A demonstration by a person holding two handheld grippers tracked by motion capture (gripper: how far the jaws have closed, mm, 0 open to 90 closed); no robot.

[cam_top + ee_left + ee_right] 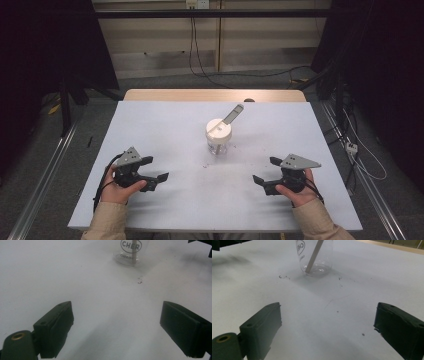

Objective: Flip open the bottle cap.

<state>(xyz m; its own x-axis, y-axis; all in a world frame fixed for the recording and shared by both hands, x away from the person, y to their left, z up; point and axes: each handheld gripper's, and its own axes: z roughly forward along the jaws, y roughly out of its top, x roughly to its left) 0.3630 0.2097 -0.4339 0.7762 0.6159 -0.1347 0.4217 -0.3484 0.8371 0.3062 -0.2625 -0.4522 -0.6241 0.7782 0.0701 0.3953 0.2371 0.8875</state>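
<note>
White sheeting covers the table, giving you a plain working surface. Your left gripper rests low at the near left with its jaws standing apart and nothing between them, aimed inward toward the centre. Between the two hands, farther back, stands the clear jar with its white lid and a flat stick leaning out, well apart from both tools. Your right gripper mirrors the left: jaws apart, empty, facing inward, likely staged for a two-handed approach
</note>
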